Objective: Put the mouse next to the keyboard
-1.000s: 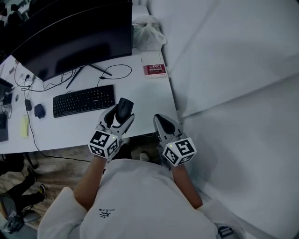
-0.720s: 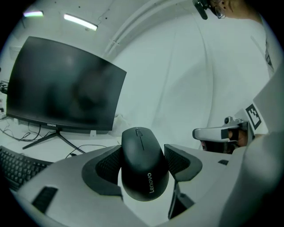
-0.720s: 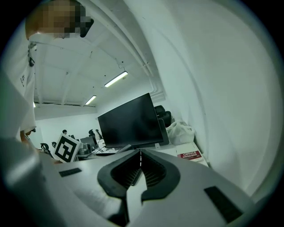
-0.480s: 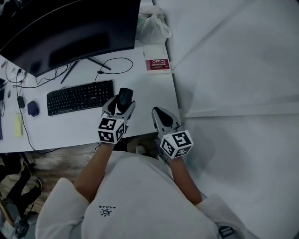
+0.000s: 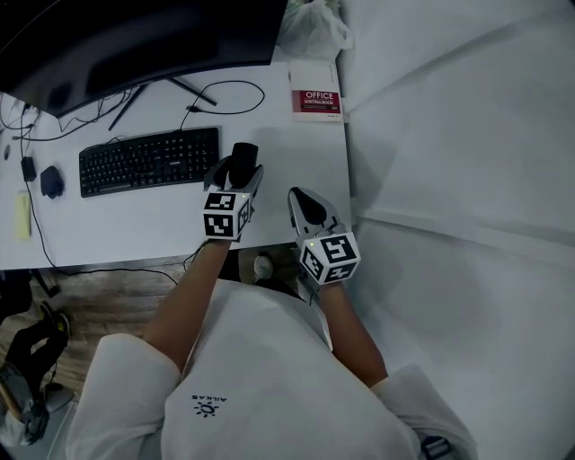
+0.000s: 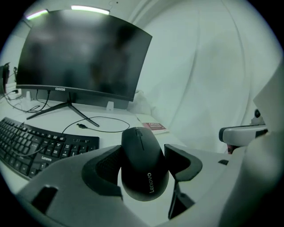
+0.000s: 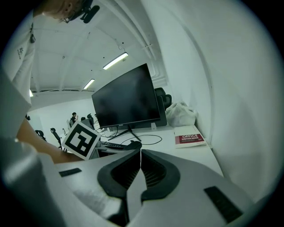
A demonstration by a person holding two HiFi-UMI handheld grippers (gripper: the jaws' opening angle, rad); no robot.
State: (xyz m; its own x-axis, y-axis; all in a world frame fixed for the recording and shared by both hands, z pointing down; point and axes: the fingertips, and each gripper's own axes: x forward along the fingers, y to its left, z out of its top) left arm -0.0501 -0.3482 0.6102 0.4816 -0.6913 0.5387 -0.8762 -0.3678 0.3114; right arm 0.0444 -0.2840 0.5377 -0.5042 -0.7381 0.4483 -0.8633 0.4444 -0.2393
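My left gripper (image 5: 239, 172) is shut on a black Lenovo mouse (image 5: 241, 160), its pads pressing both sides of the mouse (image 6: 144, 164). It holds the mouse over the white desk (image 5: 135, 229), just right of the black keyboard's (image 5: 148, 160) right end. In the left gripper view the keyboard (image 6: 40, 148) lies to the left, beyond the jaws. My right gripper (image 5: 305, 205) hovers at the desk's front right corner, jaws shut with nothing between them (image 7: 140, 166).
A dark curved monitor (image 5: 135, 36) stands behind the keyboard, with a looped cable (image 5: 225, 99) by its stand. A red-and-white book (image 5: 317, 101) and a plastic bag (image 5: 314, 22) sit at the back right. Another dark mouse (image 5: 51, 181) lies left of the keyboard.
My left gripper has carried the mouse forward over the desk, closer to the keyboard's right end. The right gripper has stayed shut near the desk's front right corner.
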